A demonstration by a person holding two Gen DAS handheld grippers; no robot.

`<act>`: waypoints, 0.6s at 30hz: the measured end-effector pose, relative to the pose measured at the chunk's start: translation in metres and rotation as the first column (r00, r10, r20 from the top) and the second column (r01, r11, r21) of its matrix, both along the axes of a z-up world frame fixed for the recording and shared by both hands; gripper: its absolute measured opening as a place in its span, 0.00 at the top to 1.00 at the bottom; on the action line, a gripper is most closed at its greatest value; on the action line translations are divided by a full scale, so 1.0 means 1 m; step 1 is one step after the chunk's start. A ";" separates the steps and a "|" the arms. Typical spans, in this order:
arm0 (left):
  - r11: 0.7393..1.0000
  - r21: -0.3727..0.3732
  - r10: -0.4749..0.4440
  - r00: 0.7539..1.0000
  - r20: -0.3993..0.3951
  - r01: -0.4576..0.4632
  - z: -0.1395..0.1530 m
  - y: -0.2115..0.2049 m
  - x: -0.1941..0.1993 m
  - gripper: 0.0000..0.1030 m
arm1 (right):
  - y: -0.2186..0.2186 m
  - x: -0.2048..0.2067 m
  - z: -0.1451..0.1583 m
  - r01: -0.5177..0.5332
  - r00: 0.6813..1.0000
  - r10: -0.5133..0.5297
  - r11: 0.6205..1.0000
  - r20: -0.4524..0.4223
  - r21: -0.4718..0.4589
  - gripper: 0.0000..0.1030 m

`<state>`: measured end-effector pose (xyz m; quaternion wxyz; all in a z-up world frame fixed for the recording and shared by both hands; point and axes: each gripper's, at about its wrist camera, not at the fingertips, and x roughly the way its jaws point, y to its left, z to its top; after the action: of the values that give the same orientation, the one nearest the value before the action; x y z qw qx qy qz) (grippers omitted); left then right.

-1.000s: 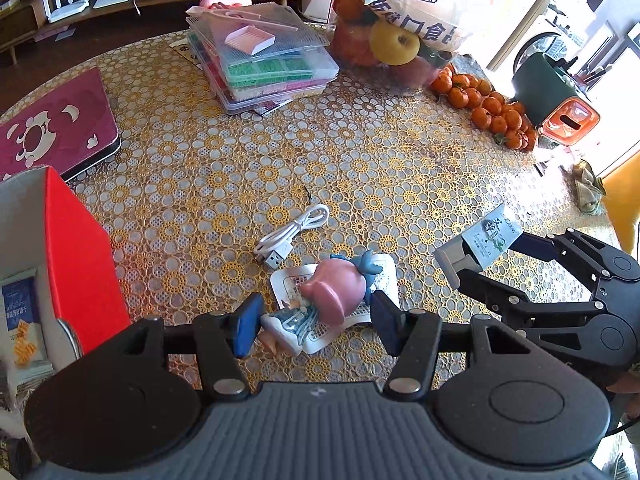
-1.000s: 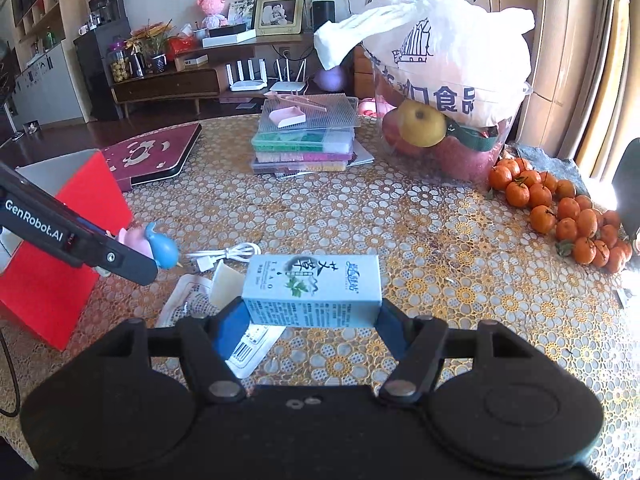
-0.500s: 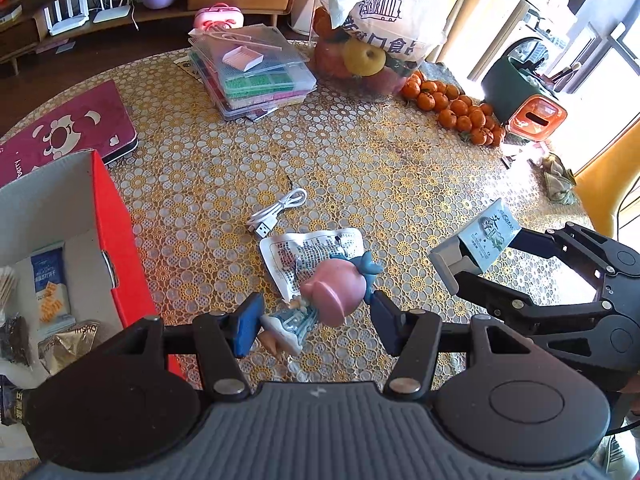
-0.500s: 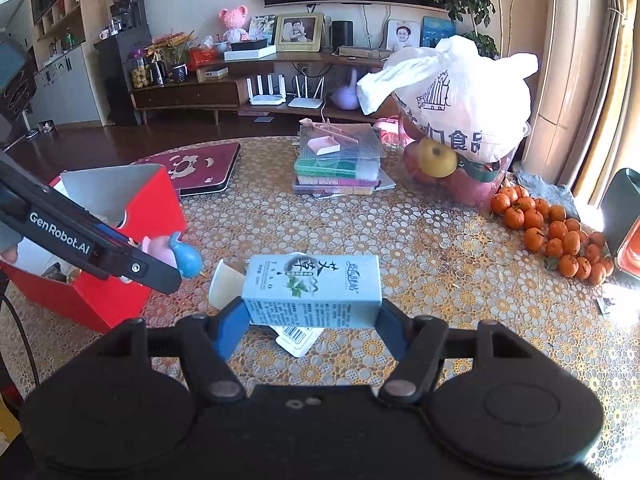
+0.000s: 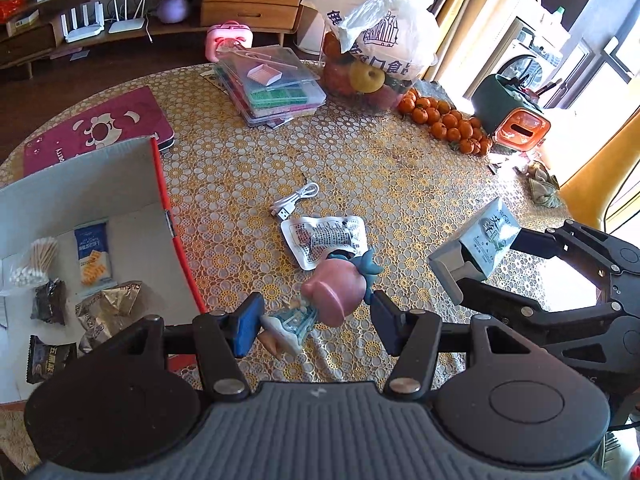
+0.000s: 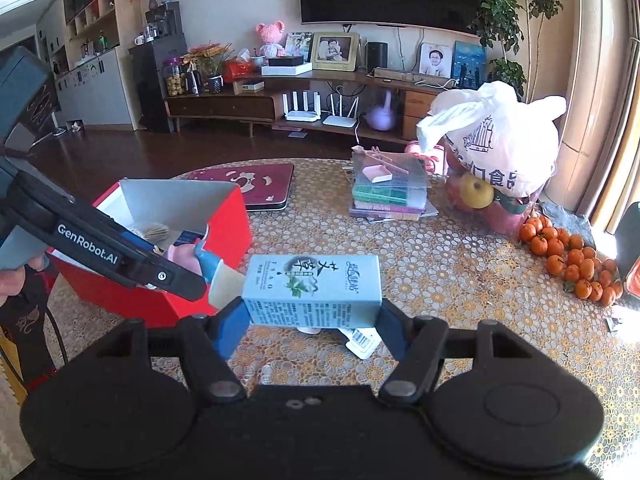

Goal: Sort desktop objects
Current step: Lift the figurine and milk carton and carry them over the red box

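Note:
My left gripper is shut on a pink-and-blue doll figurine, lifted above the table just right of the red box. The box holds snack packets and cotton swabs. My right gripper is shut on a pale blue carton, held flat above the table; that carton also shows at the right of the left wrist view. In the right wrist view the left gripper reaches in from the left with the figurine beside the red box.
On the table lie a white USB cable and a printed white sachet. Farther back are stacked clear plastic cases, a bag of fruit, several tangerines, a maroon laptop sleeve and an orange-lidded container.
Both grippers have risen with their loads and the view has widened. The left gripper with the figurine has shifted toward the red box, whose inside now shows.

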<state>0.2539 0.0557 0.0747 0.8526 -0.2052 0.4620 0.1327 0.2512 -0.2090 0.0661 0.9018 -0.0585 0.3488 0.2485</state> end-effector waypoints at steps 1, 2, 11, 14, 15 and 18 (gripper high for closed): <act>1.000 -0.001 0.004 1.000 0.004 -0.004 0.002 0.001 -0.005 0.45 | 0.004 -0.002 0.002 -0.009 1.000 0.009 1.000 0.002 0.003 0.34; 1.000 -0.001 0.009 1.000 0.009 -0.009 0.004 0.003 -0.011 0.45 | 0.008 -0.004 0.004 -0.017 1.000 0.017 1.000 0.003 0.005 0.34; 0.997 0.009 0.082 0.996 0.030 -0.082 0.017 0.028 -0.065 0.45 | 0.055 -0.020 0.019 -0.105 0.994 0.105 0.994 0.023 0.008 0.34; 0.994 0.015 0.108 0.994 0.032 -0.108 0.021 0.039 -0.082 0.45 | 0.073 -0.022 0.020 -0.132 0.991 0.132 0.991 0.021 0.007 0.34; 0.993 0.016 0.117 0.993 0.034 -0.118 0.022 0.043 -0.088 0.45 | 0.079 -0.023 0.020 -0.140 0.990 0.140 0.990 0.020 0.006 0.34; 0.989 0.021 0.143 0.989 0.036 -0.144 0.024 0.056 -0.102 0.45 | 0.098 -0.023 0.021 -0.160 0.987 0.160 0.987 0.019 0.003 0.34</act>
<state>0.1522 0.1113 0.0988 0.8509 -0.2301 0.4299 0.1954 0.2285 -0.1115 0.0871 0.8823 -0.0868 0.3338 0.3203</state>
